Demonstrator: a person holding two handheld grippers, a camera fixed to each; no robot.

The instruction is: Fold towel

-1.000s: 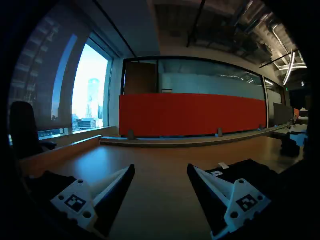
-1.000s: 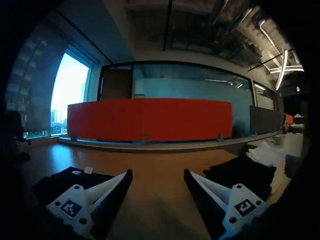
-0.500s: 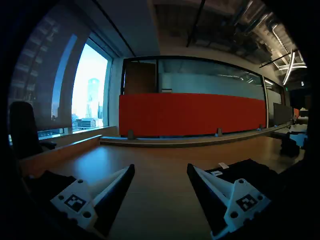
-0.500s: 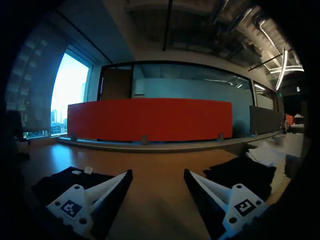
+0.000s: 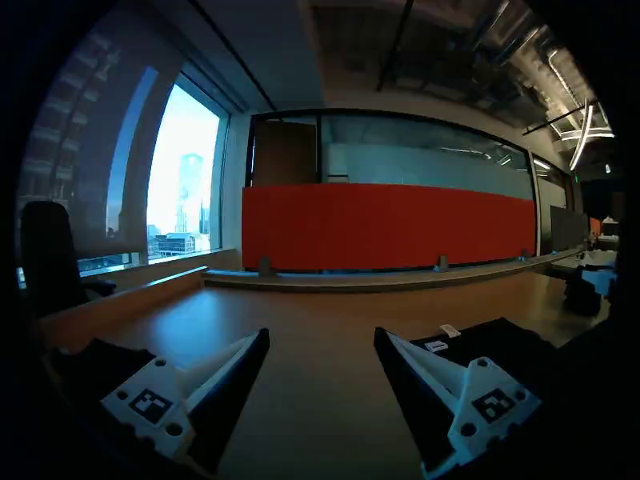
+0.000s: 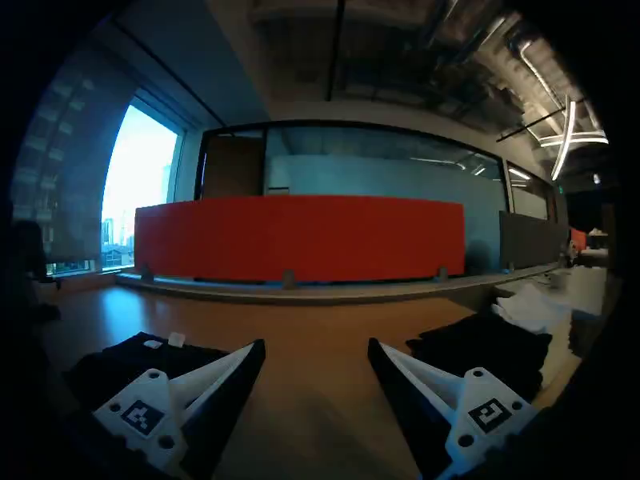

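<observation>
Wood tabletop (image 5: 320, 320) is the only thing sitting between the fingers on both sides right now. The left gripper (image 5: 320, 352) has its jaws spread wide apart, nothing pinched, just bare table in the gap. Same deal with the right gripper (image 6: 316, 360): jaws fully released and gripping nothing. The black towel (image 5: 512, 348) lies flat on the table off to the right of the left gripper, small white tags (image 5: 450, 330) at its far edge. In the right gripper view the same towel lies off to the left, so it's between the two grippers. From these low angles I can't tell if either gripper's nearest finger is actually touching the cloth or just hovering in front of it. Another dark folded cloth (image 6: 488, 340) sits to the right of the right gripper, with a pile of white towels (image 6: 544, 308) just behind it. A red partition (image 6: 300, 238) runs along the table's far edge.
</observation>
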